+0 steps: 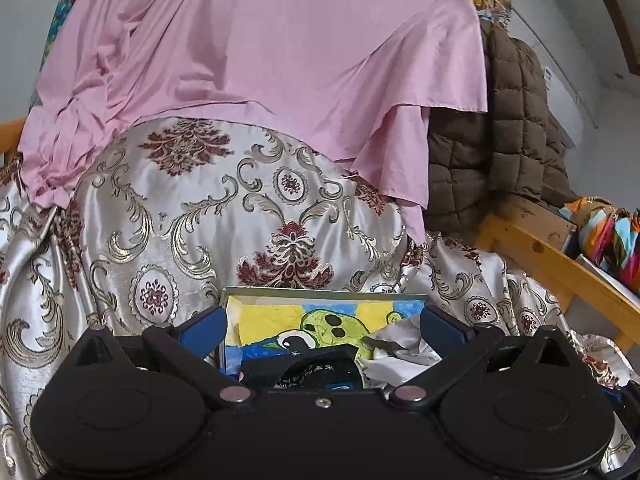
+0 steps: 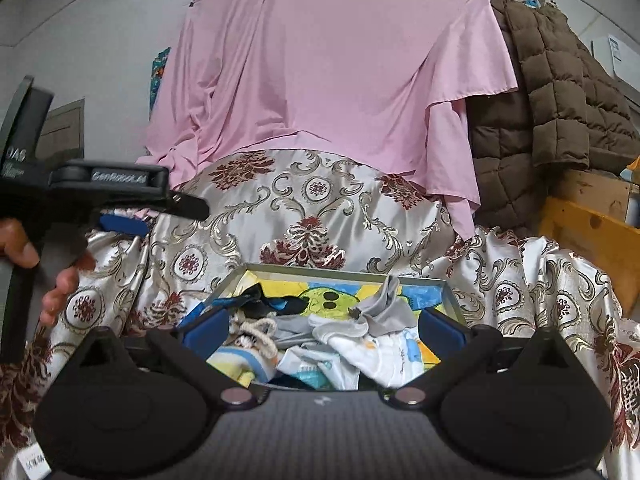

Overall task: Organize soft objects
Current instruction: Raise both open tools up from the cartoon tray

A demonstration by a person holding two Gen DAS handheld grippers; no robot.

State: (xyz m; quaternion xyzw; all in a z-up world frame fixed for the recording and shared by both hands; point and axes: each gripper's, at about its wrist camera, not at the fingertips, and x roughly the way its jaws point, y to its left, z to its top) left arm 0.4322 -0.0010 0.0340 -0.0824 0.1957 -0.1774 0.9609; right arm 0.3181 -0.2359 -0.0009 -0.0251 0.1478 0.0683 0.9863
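Right gripper (image 2: 320,330) open above socks (image 2: 344,340) heaped in box (image 2: 450,294), patterned satin cloth (image 2: 320,208) around

Both cameras sit low behind their own fingers and face the same way, toward the pink sheet (image 1: 256,40) draped at the back. The left wrist view hangs close over the near edge of the shallow box (image 1: 320,293), seeing little inside it. The right wrist view sits a bit farther back and higher, seeing more of that box (image 2: 344,270). Both share the satin damask cloth (image 1: 192,216) and brown quilted jacket (image 1: 516,120). Only the right view catches the left gripper (image 2: 120,222), at its left edge.
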